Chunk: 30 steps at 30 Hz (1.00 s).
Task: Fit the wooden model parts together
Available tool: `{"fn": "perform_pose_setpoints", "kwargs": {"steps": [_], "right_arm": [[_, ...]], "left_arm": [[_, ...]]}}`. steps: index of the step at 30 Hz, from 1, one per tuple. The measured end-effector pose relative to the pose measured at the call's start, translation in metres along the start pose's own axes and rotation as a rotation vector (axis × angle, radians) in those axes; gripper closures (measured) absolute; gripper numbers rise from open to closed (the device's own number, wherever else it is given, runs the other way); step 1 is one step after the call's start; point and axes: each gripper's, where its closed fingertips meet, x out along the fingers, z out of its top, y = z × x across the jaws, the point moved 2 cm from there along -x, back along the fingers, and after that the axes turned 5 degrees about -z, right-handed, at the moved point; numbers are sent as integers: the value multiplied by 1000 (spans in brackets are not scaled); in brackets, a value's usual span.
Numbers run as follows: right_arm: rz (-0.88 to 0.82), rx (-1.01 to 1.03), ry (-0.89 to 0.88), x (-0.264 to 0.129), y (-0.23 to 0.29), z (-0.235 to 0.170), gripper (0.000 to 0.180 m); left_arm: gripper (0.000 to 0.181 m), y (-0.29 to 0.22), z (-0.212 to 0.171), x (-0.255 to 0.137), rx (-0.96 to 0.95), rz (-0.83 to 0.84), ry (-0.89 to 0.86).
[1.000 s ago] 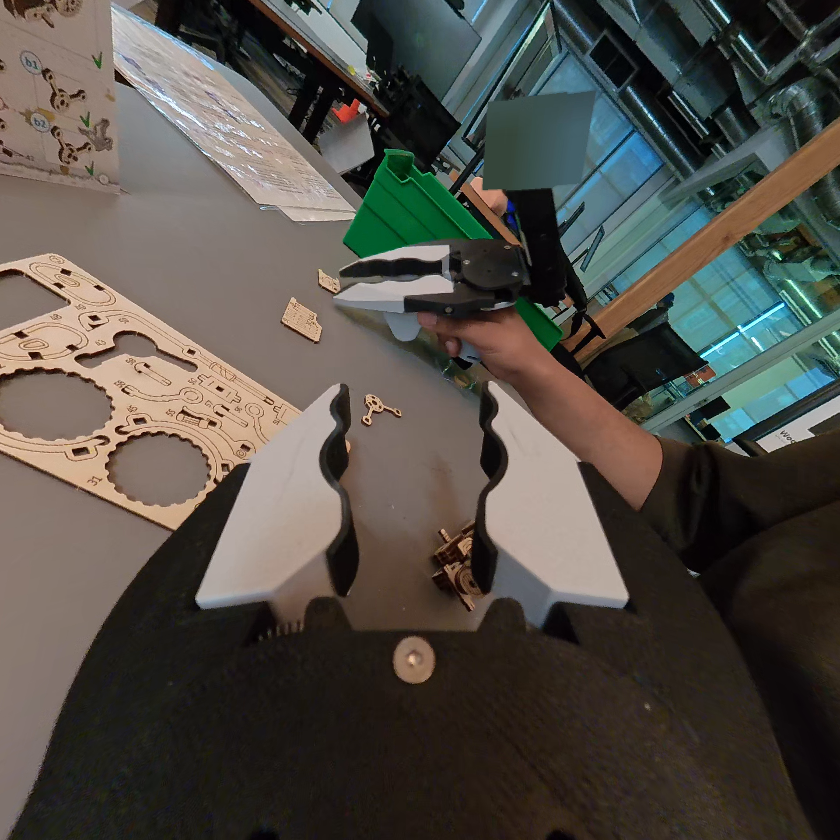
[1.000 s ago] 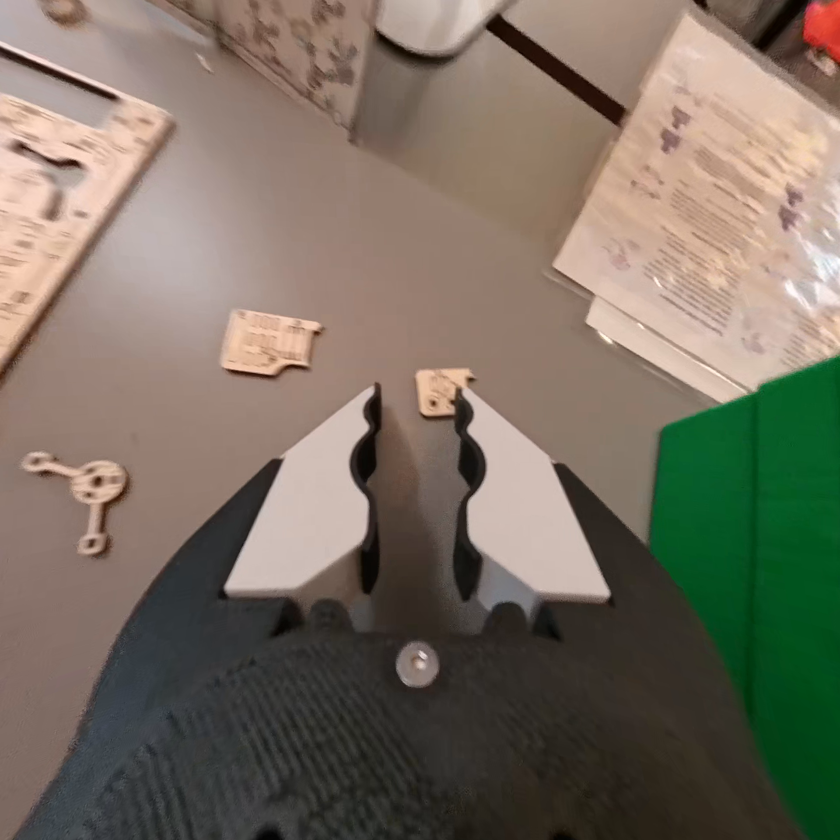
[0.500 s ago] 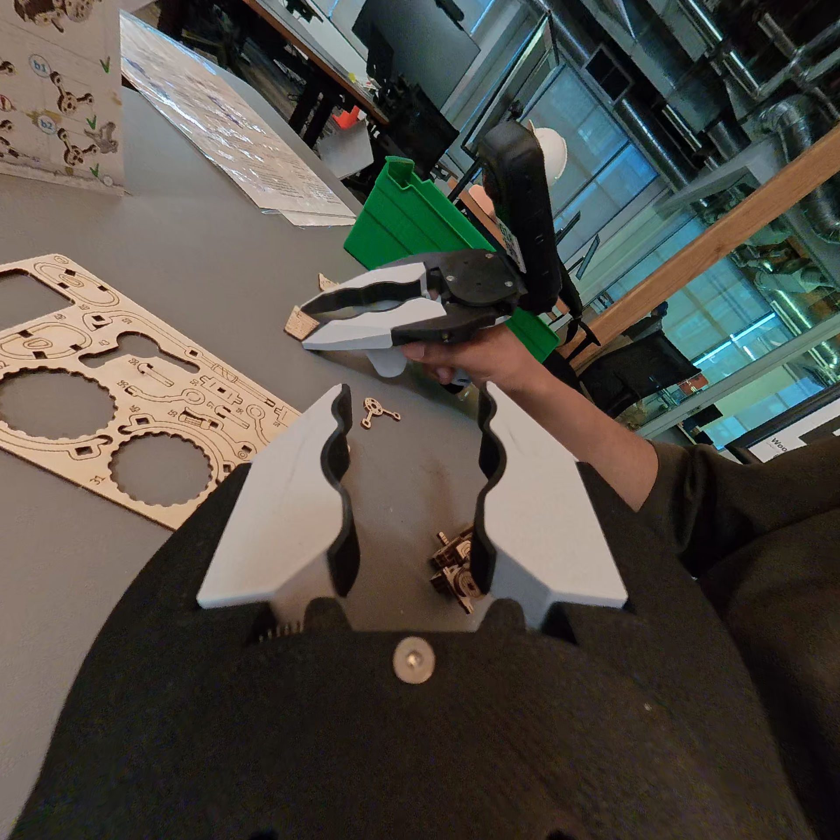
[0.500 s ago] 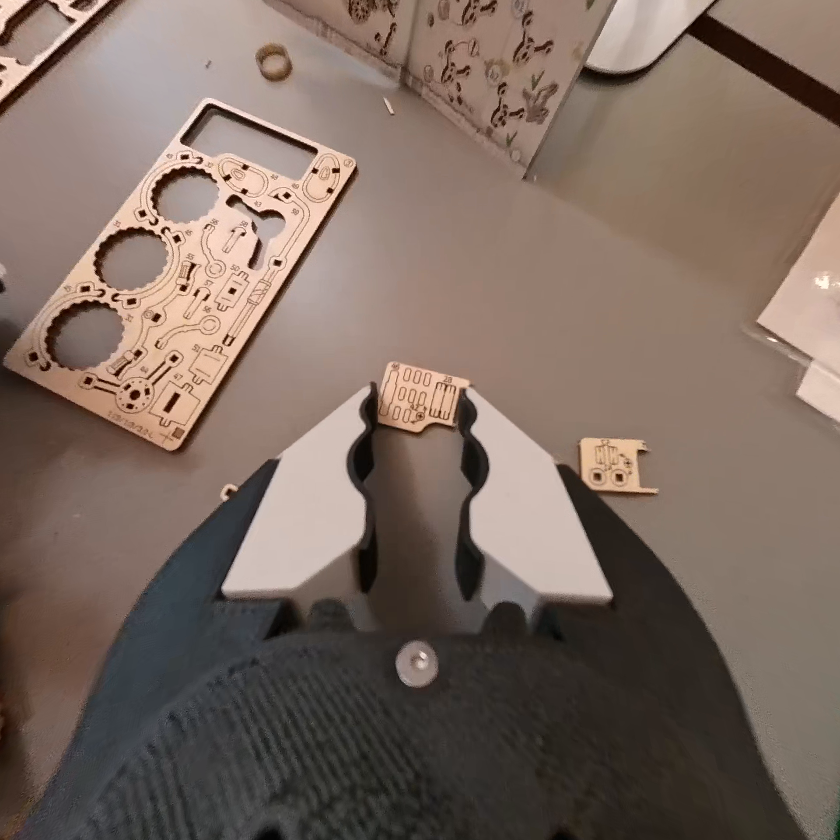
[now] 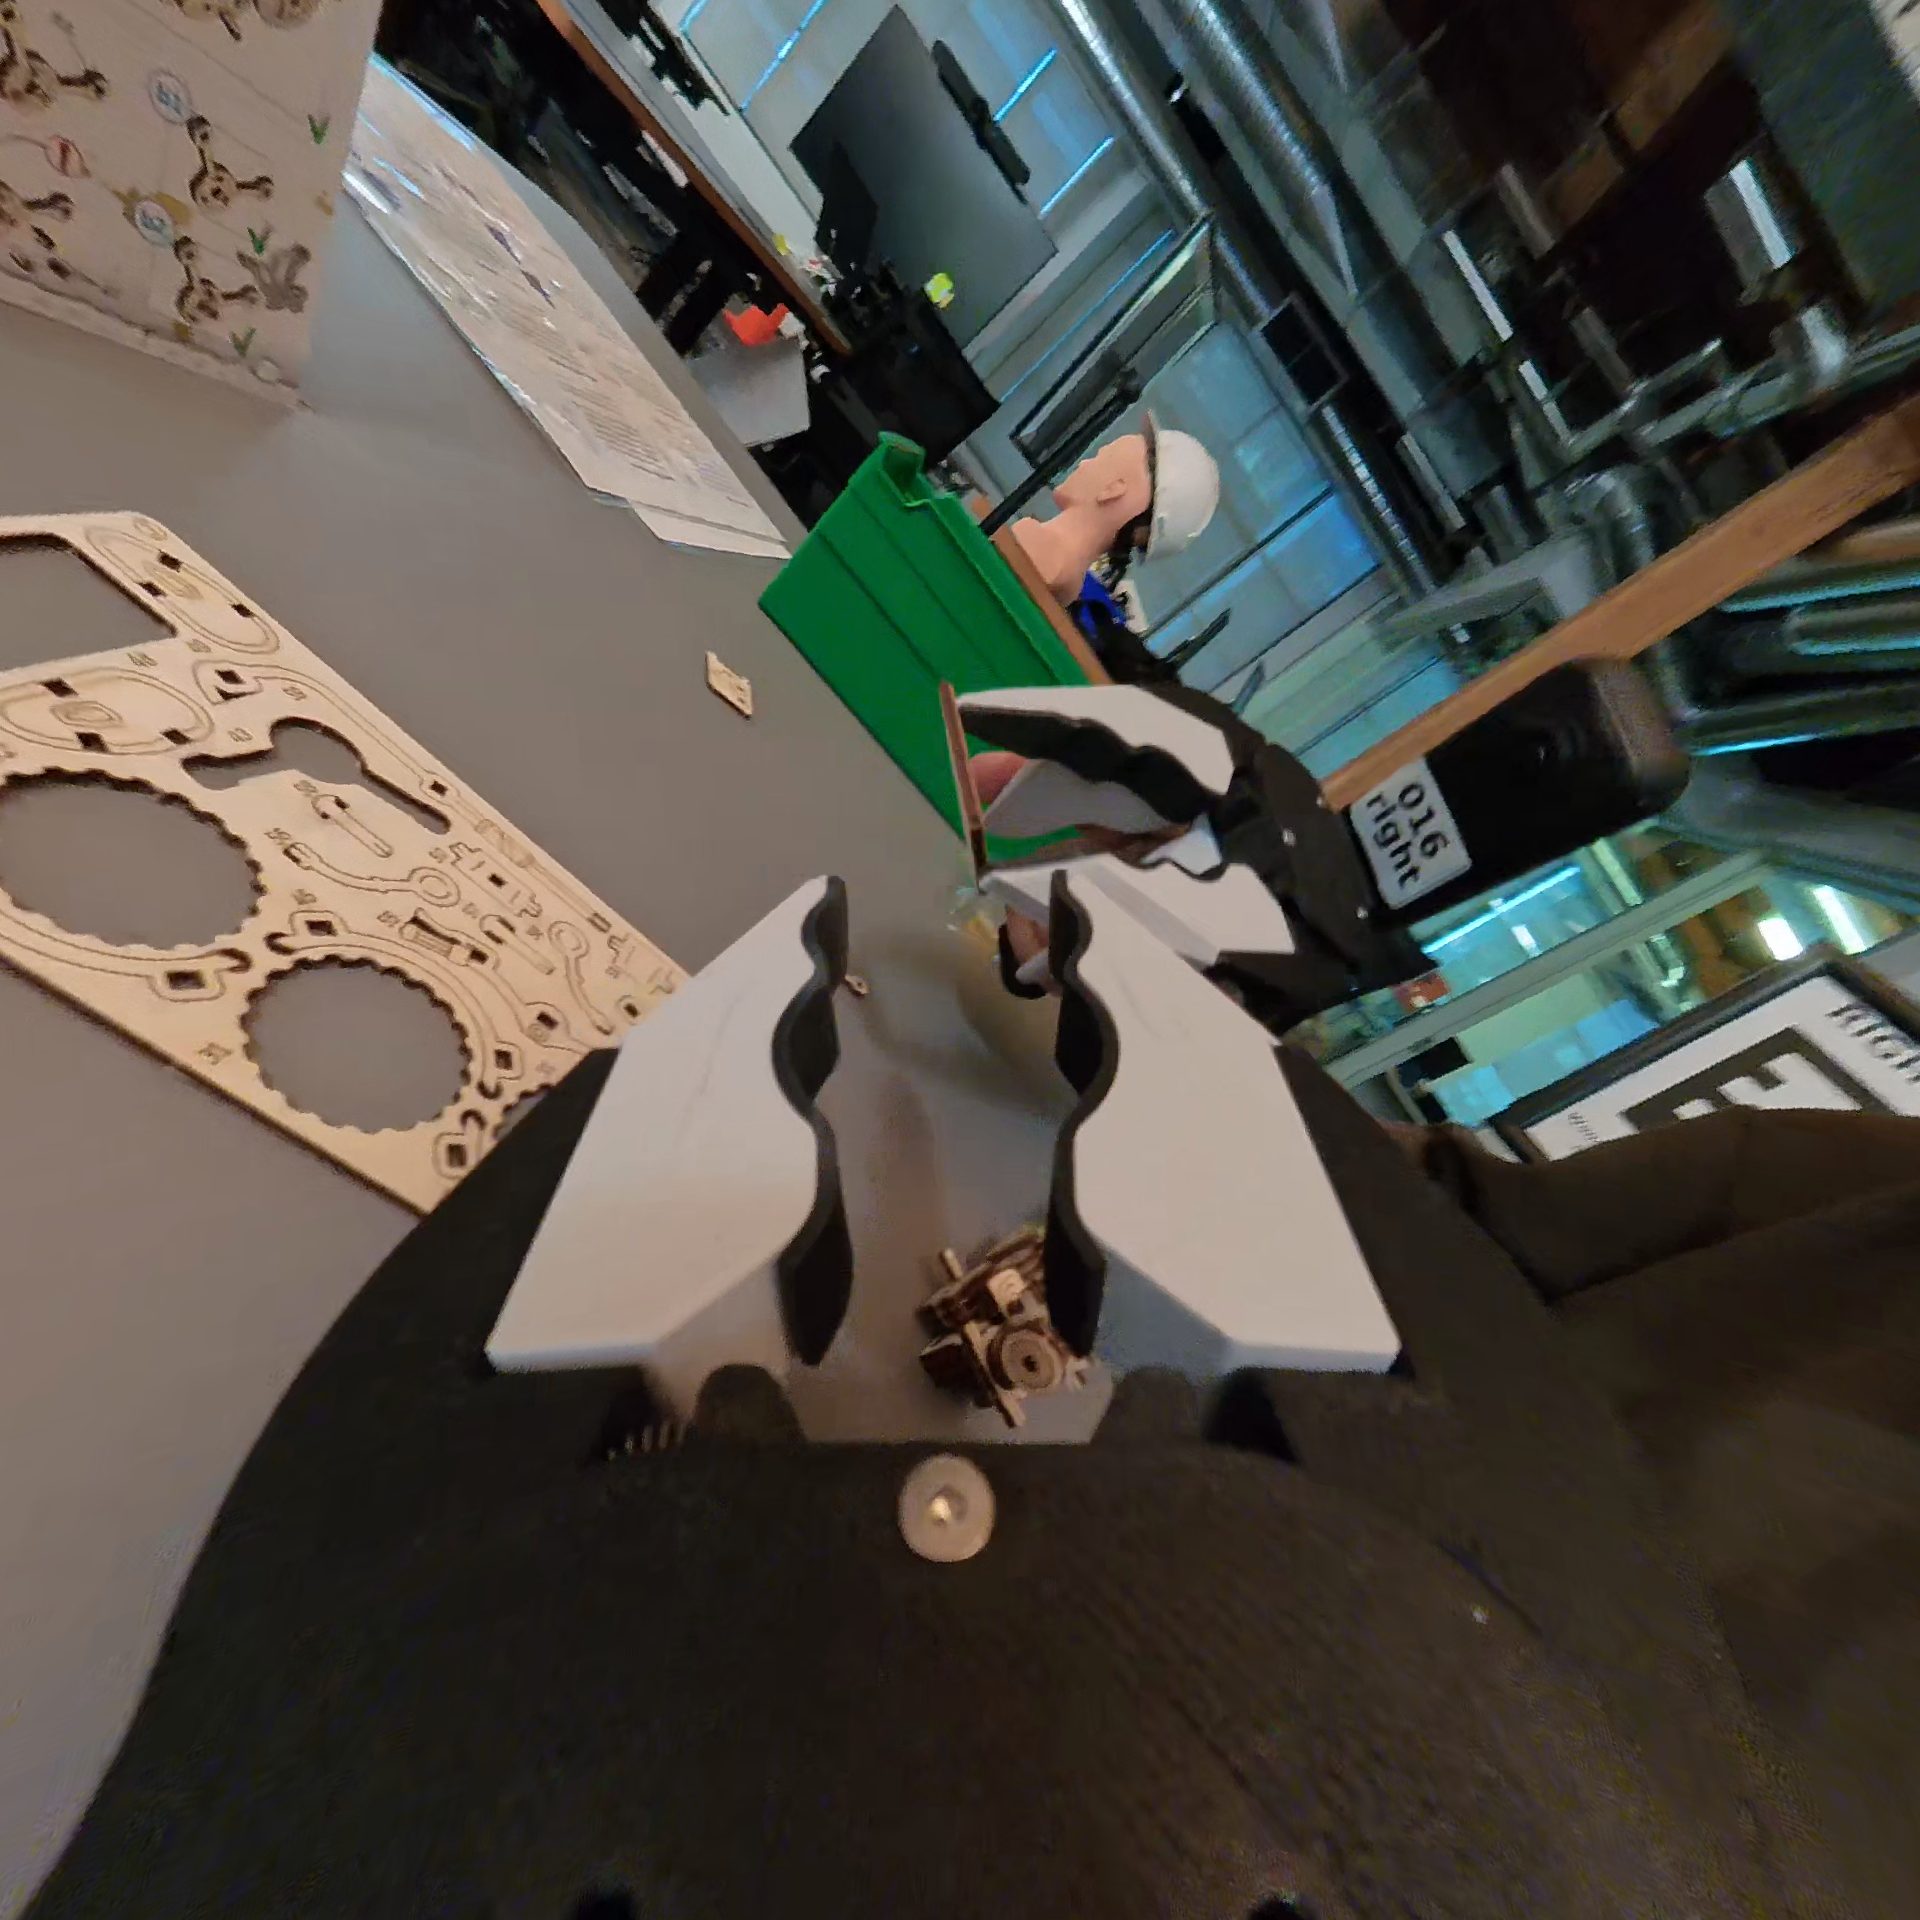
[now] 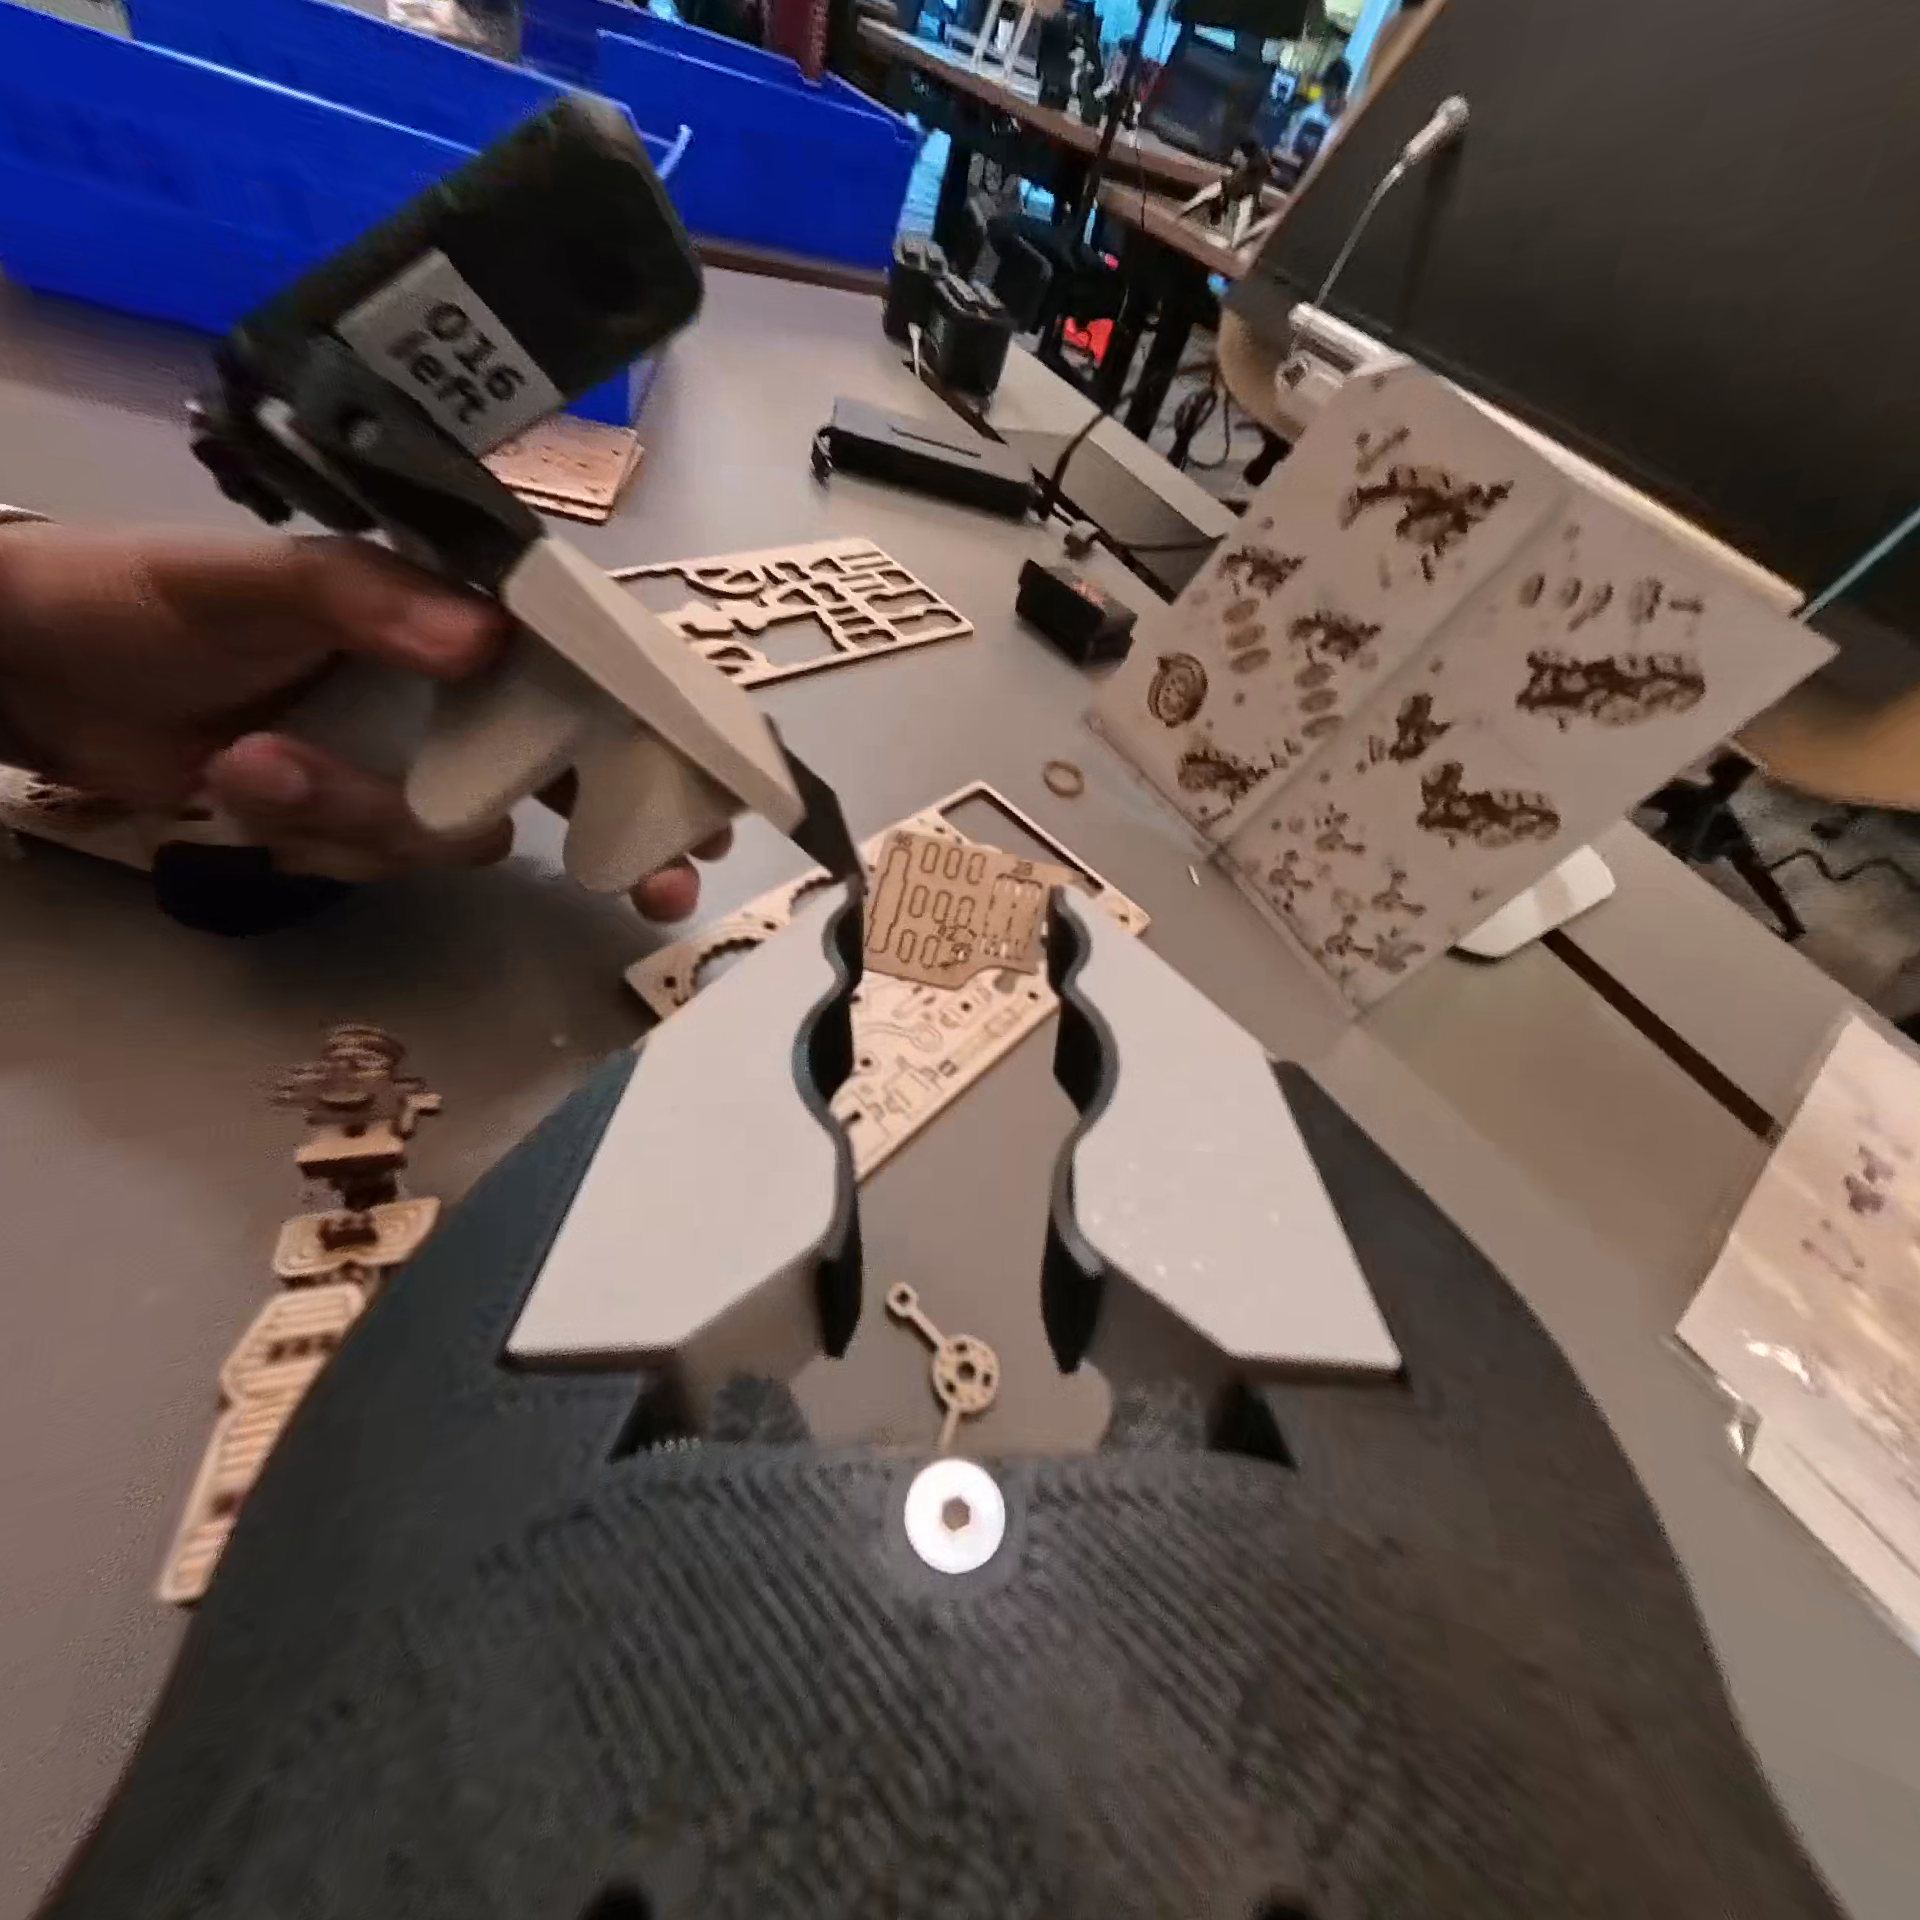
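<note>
My right gripper (image 6: 956,914) is shut on a small flat wooden card (image 6: 951,909) with cut-out slots, held upright above the table. In the left wrist view the same card (image 5: 961,781) shows edge-on in the right gripper (image 5: 985,771), just beyond my left fingertips. My left gripper (image 5: 940,914) is open and empty. It also shows in the right wrist view (image 6: 821,831), held by a hand, its tip close to the card. A small dark wooden assembly (image 5: 992,1330) lies on the table below my left fingers. A three-armed wooden piece (image 6: 951,1361) lies under the right gripper.
A large punched wooden sheet (image 5: 260,883) lies to the left, another sheet (image 6: 810,613) farther back. A second small card (image 5: 727,683) lies near a green bin (image 5: 904,623). An instruction booklet (image 6: 1434,665) stands upright. Loose wooden parts (image 6: 353,1112) lie left; blue bins (image 6: 312,187) stand behind. My two grippers' fingertips are within a few centimetres of each other. The three-armed wooden piece (image 6: 951,1361) is about equally far from each gripper, around 11 centimeters.
My right gripper closed on the small card, lifted it off the table and swung it toward the left gripper. The left gripper stayed open and moved slightly.
</note>
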Motion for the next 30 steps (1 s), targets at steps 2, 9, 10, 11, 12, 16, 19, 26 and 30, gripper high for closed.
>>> {"fn": "perform_pose_setpoints", "kwargs": {"steps": [2, 9, 10, 11, 12, 16, 19, 26, 30], "right_arm": [[4, -14, -17, 2, 9, 6, 146], [-27, -91, -9, 9, 22, 9, 146], [-32, -97, -11, 9, 23, 10, 146], [-35, -97, -13, 9, 23, 10, 146], [-36, -94, -14, 9, 24, 10, 146], [1, -26, -44, 7, 22, 11, 139], [86, 202, -91, 1, 11, 14, 131], [326, 562, -22, -9, -3, -3, 135], [453, 609, 57, -7, 15, -13, 138]], "left_arm": [[150, -3, 1, -1, -53, -47, -18], [174, -4, 5, -3, -209, -133, -79], [179, -3, 5, -4, -210, -127, -80], [179, -3, 5, -4, -206, -123, -81], [179, -3, 6, -4, -202, -120, -79], [180, 0, 8, -7, -166, -93, -86], [180, 1, 10, -8, -137, -88, -71], [180, -8, 0, -4, -73, -134, 37], [180, -13, -8, -1, -21, -151, 107]]}}
